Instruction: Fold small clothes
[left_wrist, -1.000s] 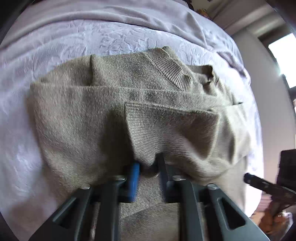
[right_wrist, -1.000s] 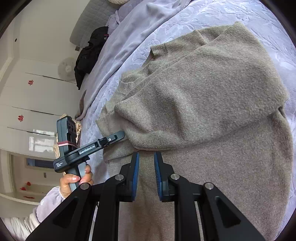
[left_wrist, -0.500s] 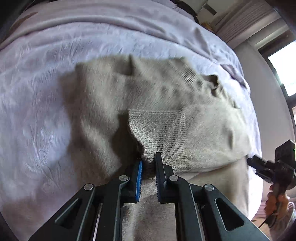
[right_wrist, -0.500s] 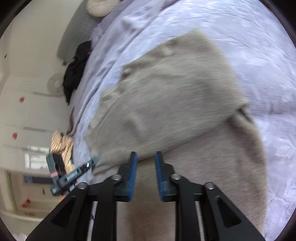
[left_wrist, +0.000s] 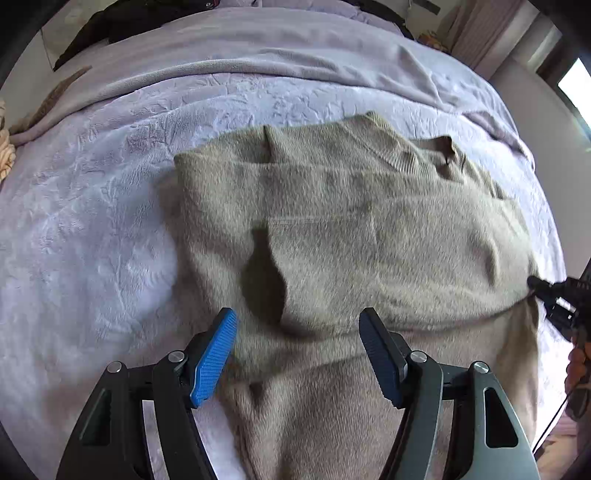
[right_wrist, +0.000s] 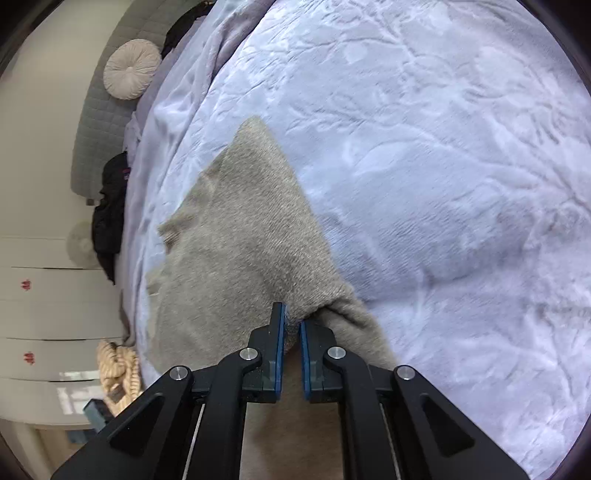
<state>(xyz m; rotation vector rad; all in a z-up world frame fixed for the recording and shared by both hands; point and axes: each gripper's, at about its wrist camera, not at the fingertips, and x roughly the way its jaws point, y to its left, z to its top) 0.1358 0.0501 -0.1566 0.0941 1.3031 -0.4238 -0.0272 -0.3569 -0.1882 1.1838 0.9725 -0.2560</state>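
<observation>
A beige knit sweater (left_wrist: 332, 229) lies on the lavender bedspread (left_wrist: 92, 221), with both sleeves folded across its chest. My left gripper (left_wrist: 299, 325) is open and empty, just above the folded sleeve's near edge. My right gripper (right_wrist: 291, 321) is shut on the sweater (right_wrist: 236, 236) at a folded corner on its side. The right gripper also shows in the left wrist view (left_wrist: 554, 295) at the sweater's right edge.
A rumpled lavender blanket (left_wrist: 295, 48) lies across the far side of the bed. Dark clothes (right_wrist: 110, 214) and a round cushion (right_wrist: 131, 70) rest near the grey headboard. A white wardrobe (right_wrist: 44, 314) stands beside the bed.
My left gripper let go of the sleeve cuff, opened wide and drew back. My right gripper moved to the sweater's side and closed on a folded corner.
</observation>
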